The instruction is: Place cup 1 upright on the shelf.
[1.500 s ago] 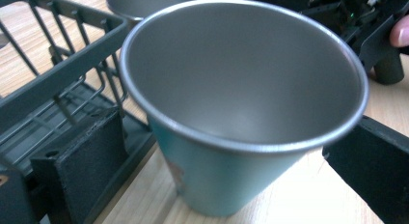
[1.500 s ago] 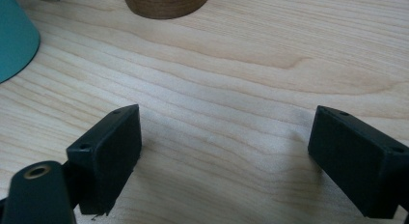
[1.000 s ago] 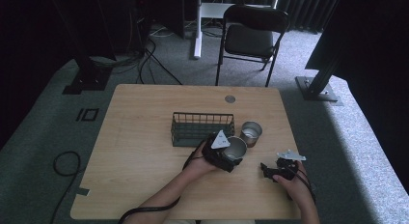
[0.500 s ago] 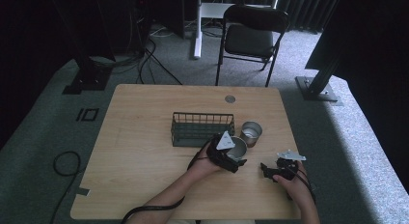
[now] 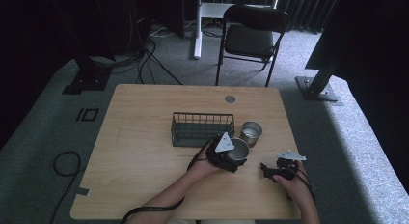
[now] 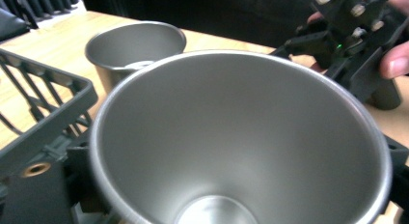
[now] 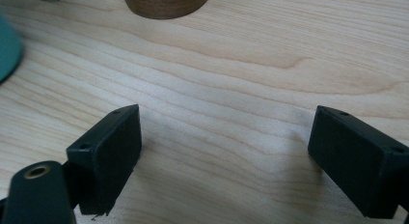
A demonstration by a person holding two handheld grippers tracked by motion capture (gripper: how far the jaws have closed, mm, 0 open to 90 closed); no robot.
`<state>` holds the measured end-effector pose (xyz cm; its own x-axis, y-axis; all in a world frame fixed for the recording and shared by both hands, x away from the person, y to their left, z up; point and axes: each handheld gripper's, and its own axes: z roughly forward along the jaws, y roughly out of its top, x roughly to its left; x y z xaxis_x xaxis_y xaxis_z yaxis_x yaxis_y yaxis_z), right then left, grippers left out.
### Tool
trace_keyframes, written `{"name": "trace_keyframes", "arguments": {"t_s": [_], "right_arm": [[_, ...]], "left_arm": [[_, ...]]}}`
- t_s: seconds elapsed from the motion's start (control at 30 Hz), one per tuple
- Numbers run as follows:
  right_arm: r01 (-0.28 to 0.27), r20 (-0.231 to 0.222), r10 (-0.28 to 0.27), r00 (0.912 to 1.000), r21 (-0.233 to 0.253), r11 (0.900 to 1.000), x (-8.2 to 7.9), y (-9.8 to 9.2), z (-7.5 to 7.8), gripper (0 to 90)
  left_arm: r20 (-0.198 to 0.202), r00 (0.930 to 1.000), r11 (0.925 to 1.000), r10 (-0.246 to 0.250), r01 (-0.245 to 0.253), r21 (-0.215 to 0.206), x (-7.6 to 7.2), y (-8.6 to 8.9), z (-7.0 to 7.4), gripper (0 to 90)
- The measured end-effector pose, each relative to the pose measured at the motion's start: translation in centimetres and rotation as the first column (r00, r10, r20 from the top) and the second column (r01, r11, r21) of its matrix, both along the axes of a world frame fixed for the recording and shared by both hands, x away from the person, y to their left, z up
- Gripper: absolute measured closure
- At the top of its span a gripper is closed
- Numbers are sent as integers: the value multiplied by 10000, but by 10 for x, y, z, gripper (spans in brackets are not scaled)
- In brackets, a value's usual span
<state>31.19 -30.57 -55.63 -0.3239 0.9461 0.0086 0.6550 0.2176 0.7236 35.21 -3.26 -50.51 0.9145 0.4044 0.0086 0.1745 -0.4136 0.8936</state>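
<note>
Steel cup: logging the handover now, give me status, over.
Left gripper shut on steel cup, beside wire basket. Right gripper open over bare table. Second cup stands close behind.

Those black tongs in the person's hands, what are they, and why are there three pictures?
They are grabbing tools with two black jaws each, and a person holds one in each hand. One picture comes from a camera high above the wooden table. The other two come from small cameras that ride on the tools and look along their jaws.

On the table stand a dark wire basket and a small metal cup beside it. The left tongs hold a second metal cup; its camera looks straight down into the shiny inside, so the cup looks huge. Behind it you can see the small cup, a corner of the basket and the other hand with its tool.

The right tongs hold nothing. Their jaws stand wide apart, with bare wood between them.
</note>
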Motion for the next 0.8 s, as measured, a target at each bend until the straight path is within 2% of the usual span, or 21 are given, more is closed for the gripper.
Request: {"name": "trace_keyframes", "arguments": {"t_s": [0.1,0.3,0.57,0.8], "right_arm": [[-2,-4,2,10000,-5,10000,0,0,0,113],[-7,16,7,10000,-13,10000,0,0,0,113],[5,3,-5,10000,2,10000,0,0,0,113],[1,-5,-1,10000,-3,10000,0,0,0,114]], "left_arm": [[172,9999,10000,21,-20,-68,-1,2,5,141],[201,9998,9997,-15,20,-254,-2,5,14,141],[470,9989,9984,96,-70,-563,-2,8,38,141],[696,9973,9978,235,-191,-629,-1,12,53,141]]}}
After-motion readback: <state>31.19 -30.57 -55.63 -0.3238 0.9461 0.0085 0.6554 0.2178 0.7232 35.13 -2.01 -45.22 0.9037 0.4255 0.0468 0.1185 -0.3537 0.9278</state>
